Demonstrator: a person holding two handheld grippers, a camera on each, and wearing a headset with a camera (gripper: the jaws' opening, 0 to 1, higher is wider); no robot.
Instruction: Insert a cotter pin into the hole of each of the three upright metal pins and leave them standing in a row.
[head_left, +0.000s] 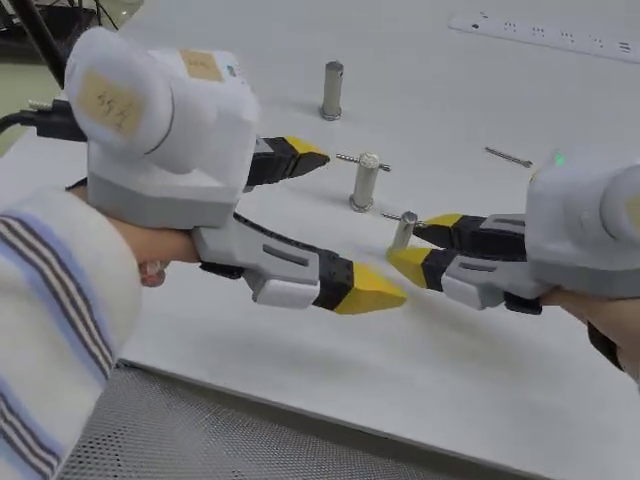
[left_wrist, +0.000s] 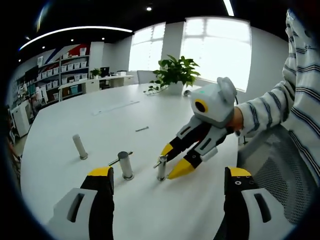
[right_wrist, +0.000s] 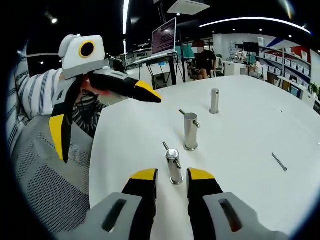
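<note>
Cotter pin (head_left: 508, 157), loose: flat on desk (head_left: 300, 350), long axis slanting across it, beyond right gripper (head_left: 420, 243), well apart from bare far pin (head_left: 332, 90). Right fingers narrowly parted astride near pin (head_left: 403, 228), already cottered, like middle pin (head_left: 365, 180). Left gripper (head_left: 350, 225): fingers wide apart, empty, farther off.

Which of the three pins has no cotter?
The far pin, at the row's end: nothing through its top. The middle pin and near pin each carry a cotter.
</note>
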